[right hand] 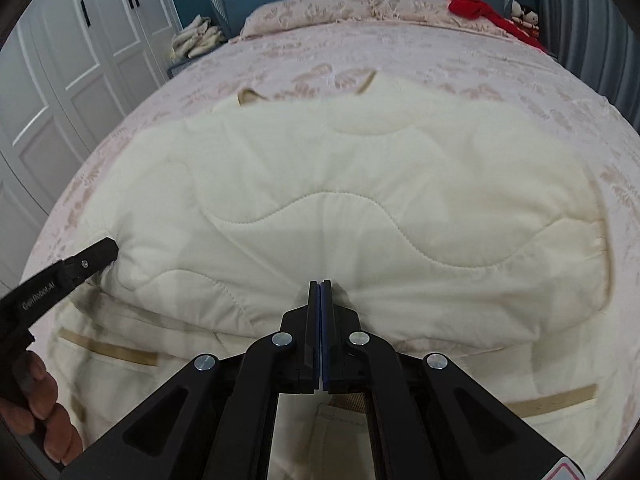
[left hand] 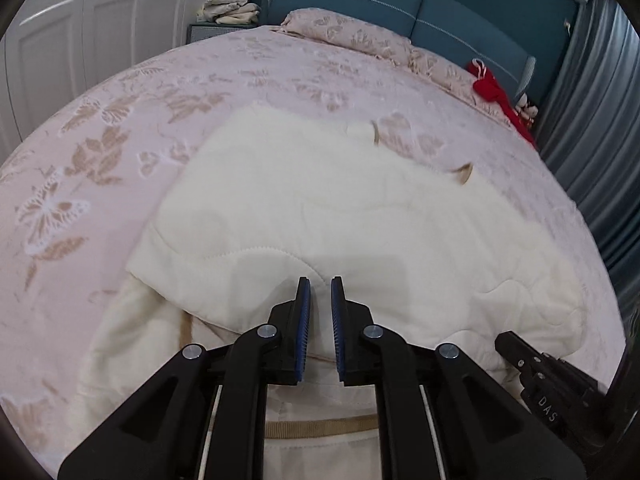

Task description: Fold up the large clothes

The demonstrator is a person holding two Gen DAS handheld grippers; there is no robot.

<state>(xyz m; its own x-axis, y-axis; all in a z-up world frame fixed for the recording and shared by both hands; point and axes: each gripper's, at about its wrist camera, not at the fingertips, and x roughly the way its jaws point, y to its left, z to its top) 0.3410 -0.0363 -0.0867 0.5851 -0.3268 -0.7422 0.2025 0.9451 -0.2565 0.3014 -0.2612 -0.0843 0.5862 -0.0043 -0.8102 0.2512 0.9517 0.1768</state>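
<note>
Right wrist view: one cream quilted garment (right hand: pixel 340 208), large, lay spread across the pink patterned bedspread (right hand: pixel 460 64), its far portion doubled over toward the near edge, tan trim strips showing on the layer beneath. The right gripper (right hand: pixel 320 286) had its jaws clenched flat together at the folded edge, and whether any cloth was caught between them could not be told. The left gripper (left hand: pixel 320 284) stood with a narrow gap between its blue pads (left hand: pixel 305 308), pale cloth visible in that gap, though a firm pinch was not confirmed; its tip appeared at the garment's left corner. Hazards, judged: the padded layer looked bulky and springy, so a weak or empty pinch would probably let the fold fall back open; uneven pull between the two grippers could skew the edge off the trim line; dragging low might rumple the bedspread. Also present, well apart: a red garment (right hand: pixel 472 4) near the pillows (right hand: pixel 312 12).
</note>
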